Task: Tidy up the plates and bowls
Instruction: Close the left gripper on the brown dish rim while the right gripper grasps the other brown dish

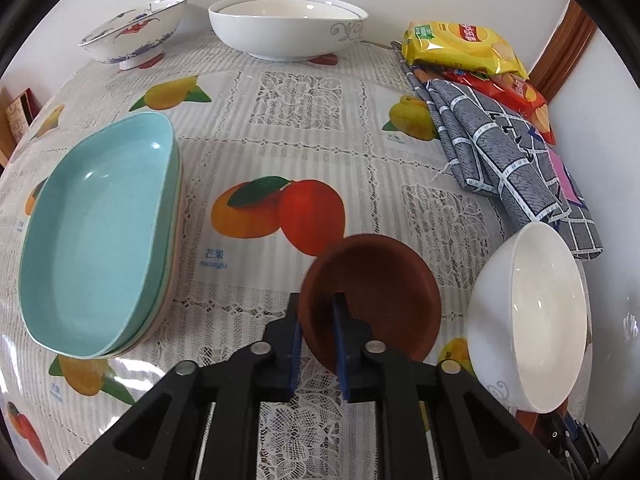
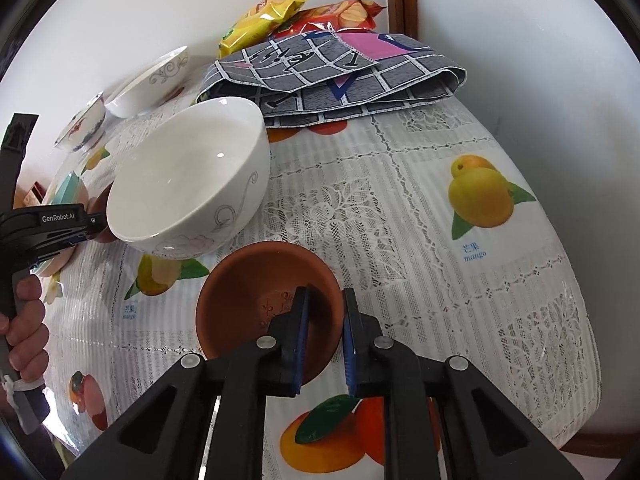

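My left gripper [image 1: 318,312] is shut on the near rim of a brown bowl [image 1: 376,296], tilted just above the tablecloth. My right gripper [image 2: 326,312] is shut on the rim of a second brown bowl [image 2: 256,288] near the table's front. A white bowl [image 1: 532,332] stands between them; it also shows in the right wrist view [image 2: 188,188]. A stack of teal plates [image 1: 100,224] lies at the left. A large white bowl [image 1: 288,28] and a floral bowl [image 1: 136,32] stand at the back.
A folded grey checked cloth [image 1: 504,152] and snack packets [image 1: 460,44] lie at the back right by the wall. The fruit-print tablecloth [image 1: 300,120] covers the table. The table's right edge [image 2: 576,320] drops off near the wall.
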Tool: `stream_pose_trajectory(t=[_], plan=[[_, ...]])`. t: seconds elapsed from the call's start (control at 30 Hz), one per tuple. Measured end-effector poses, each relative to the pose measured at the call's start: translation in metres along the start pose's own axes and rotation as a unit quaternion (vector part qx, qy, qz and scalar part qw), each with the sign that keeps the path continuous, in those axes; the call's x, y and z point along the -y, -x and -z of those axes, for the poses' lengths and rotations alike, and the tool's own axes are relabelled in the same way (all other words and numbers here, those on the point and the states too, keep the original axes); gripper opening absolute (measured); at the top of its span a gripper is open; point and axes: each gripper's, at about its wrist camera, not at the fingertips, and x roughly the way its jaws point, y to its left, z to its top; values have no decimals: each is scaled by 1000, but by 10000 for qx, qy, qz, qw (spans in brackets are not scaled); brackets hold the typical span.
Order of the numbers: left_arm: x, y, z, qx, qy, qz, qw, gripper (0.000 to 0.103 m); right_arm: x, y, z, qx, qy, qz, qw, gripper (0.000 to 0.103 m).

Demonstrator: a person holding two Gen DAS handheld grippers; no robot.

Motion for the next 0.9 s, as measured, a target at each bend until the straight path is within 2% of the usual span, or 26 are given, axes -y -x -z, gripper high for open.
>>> stream_pose_trajectory(t=[0.13,0.47,0.77,0.9], plan=[[-1,3,-1,16,-12,29,10000,9,2,1,-5,22,-79,-131,9999,9],[-11,25,1,83,42,213,9997,8,-10,12,-13,32,96,-53,9999,8],[-35,64,16,398,-30,366,9985,8,-24,39,-1,349,46,21,9994,8],[-47,78,19,510,-197,434,9976,8,-32,56,7,566,-194,60,9982,8]])
